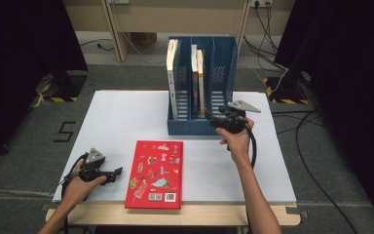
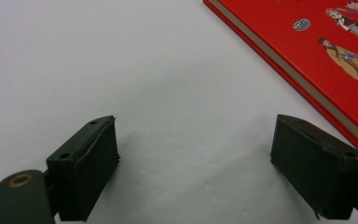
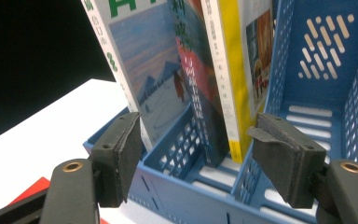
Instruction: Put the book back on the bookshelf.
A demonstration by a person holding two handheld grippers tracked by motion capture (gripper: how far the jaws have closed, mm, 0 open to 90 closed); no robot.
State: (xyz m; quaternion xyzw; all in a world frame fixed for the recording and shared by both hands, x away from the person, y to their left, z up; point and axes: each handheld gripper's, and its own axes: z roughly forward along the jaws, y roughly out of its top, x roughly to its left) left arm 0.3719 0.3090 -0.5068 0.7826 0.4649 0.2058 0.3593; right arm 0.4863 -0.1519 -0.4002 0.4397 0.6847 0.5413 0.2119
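Currently the right hand-held gripper is released, jaws apart and gripping nothing, at the front of the blue file rack holding upright books. Left hand-held gripper, likewise released, rests on the white tabletop just beside the flat red book.
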